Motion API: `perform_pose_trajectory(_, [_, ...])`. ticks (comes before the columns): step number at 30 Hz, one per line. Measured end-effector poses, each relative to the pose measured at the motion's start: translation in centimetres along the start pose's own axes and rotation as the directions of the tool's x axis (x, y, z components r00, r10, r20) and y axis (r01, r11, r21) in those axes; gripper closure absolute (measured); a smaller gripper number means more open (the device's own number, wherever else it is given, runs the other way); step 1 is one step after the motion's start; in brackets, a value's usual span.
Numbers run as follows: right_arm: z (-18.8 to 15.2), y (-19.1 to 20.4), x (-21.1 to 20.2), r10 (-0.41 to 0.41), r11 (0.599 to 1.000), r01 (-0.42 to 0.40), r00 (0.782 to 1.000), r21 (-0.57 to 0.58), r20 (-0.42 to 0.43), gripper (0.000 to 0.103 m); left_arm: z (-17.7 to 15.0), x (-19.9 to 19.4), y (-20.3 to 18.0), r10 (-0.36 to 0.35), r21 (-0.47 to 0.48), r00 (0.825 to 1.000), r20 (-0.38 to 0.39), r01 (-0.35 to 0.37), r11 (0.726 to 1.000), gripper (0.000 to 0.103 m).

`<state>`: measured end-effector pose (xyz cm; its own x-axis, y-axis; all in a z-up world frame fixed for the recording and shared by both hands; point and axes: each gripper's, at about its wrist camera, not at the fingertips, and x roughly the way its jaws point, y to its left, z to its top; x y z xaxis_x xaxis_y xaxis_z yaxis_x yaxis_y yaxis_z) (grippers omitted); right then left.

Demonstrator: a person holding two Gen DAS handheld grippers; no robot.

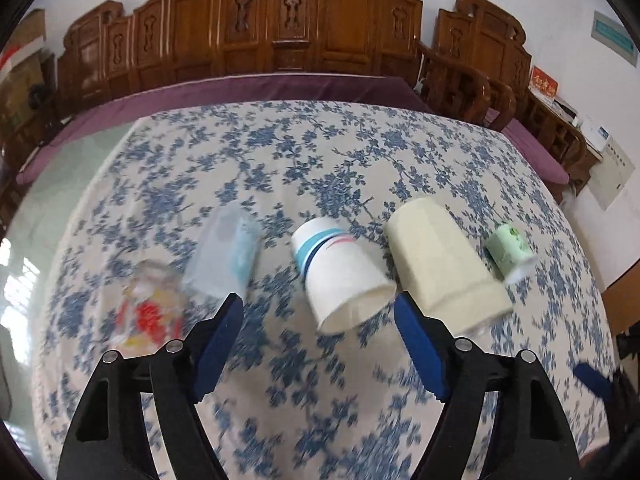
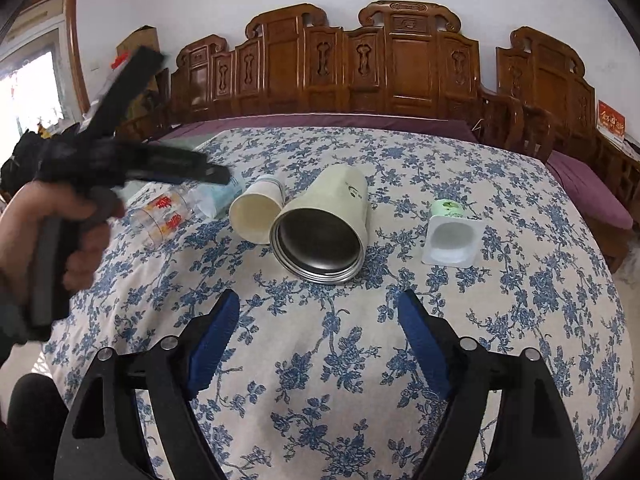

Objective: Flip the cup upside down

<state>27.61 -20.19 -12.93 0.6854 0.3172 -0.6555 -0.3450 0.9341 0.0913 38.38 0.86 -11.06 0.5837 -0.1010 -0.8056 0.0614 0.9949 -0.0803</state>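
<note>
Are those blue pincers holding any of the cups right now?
No, nothing is held. The left gripper and the right gripper are both open, short of the paper cup and cream tumbler lying on their sides.

Home living room, not a lab. Carved dark-wood bench seating with purple cushions runs along a white wall behind the counter, which wears a blue-floral tablecloth; a matching wooden armchair sits at the right. Window at left, red card on a side shelf.
</note>
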Motion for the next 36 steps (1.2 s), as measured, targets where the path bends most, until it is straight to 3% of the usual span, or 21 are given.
perform_pose_trajectory(9, [-1.1, 0.1, 1.0, -0.007, 0.998, 0.006, 1.0, -0.055, -0.016, 0.018, 2.4, 6.7, -0.6, 0.0, -0.04, 0.994, -0.109, -0.004, 0.999, 0.036])
perform_pose_trajectory(17, [-1.5, 0.6, 0.8, 0.022, 0.999, -0.022, 1.0, -0.038, -0.011, 0.017, 2.2, 9.0, -1.4, -0.005, -0.037, 0.98, -0.201, -0.003, 0.999, 0.036])
perform_pose_trajectory(19, [-1.5, 0.6, 0.5, 0.02, 0.999, -0.02, 1.0, -0.034, -0.004, 0.017, 2.2, 9.0, -1.3, -0.014, -0.044, 0.978, -0.209, 0.005, 0.999, 0.043])
perform_pose_trajectory(28, [-1.7, 0.1, -1.3, -0.009, 1.0, 0.009, 1.0, -0.013, 0.013, 0.017, 1.3, 4.2, -0.4, -0.04, -0.036, 0.984, -0.176, 0.034, 0.999, 0.047])
perform_pose_trajectory(36, [-2.1, -0.7, -3.7, -0.032, 0.998, 0.031, 0.999, 0.048, 0.028, 0.017, -3.8, -3.6, -2.1, -0.07, 0.064, 0.993, -0.092, 0.076, 0.995, 0.046])
